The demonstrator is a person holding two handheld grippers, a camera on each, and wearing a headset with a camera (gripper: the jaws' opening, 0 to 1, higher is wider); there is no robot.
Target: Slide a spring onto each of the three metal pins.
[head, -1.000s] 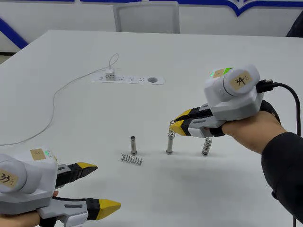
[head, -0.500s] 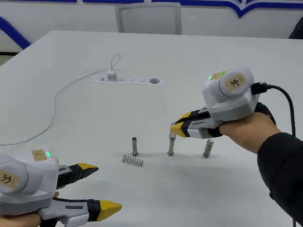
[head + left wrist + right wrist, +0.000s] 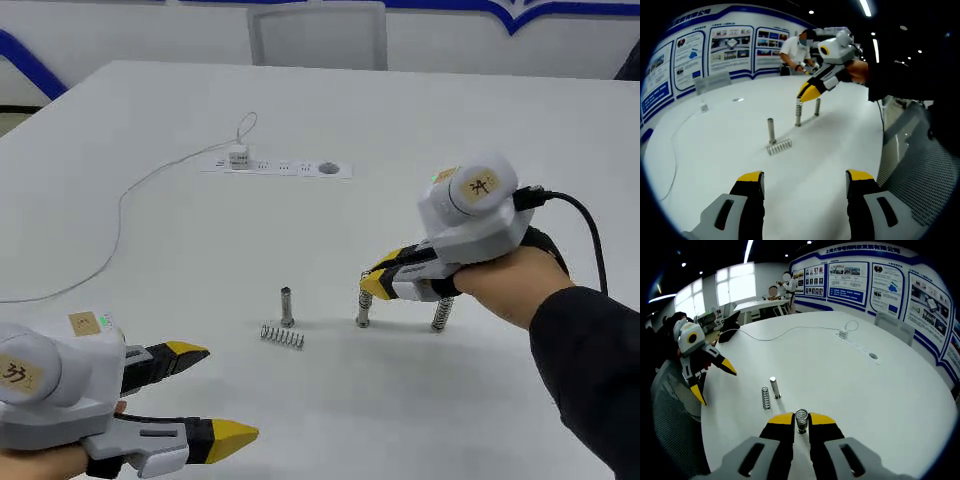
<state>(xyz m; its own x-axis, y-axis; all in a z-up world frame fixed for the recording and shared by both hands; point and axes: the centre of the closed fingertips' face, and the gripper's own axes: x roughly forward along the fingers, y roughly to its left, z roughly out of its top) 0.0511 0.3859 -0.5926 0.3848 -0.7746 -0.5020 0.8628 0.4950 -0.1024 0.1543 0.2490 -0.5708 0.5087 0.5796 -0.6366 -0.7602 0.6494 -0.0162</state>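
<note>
Steel spring [image 3: 801,419] on middle pin [image 3: 364,318] nipped by right gripper [image 3: 376,284]; left gripper [image 3: 805,175] spread, loose spring [image 3: 282,337] nearby.

Head view looks forward and down over the table [image 3: 150,260] from its near side. Left gripper view faces the bare pin [image 3: 771,131] from low, well back; right gripper view, nearer, shares it.

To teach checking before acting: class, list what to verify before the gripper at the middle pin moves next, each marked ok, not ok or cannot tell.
1. right gripper shut on coiled steel spring: ok.
2. That spring over the middle metal pin: ok.
3. Spring fully down: cannot tell.
4. right pin's coiled spring in place: ok.
5. bare left metal pin upright: ok.
6. loose coiled spring beside it, left gripper open: ok.
</note>
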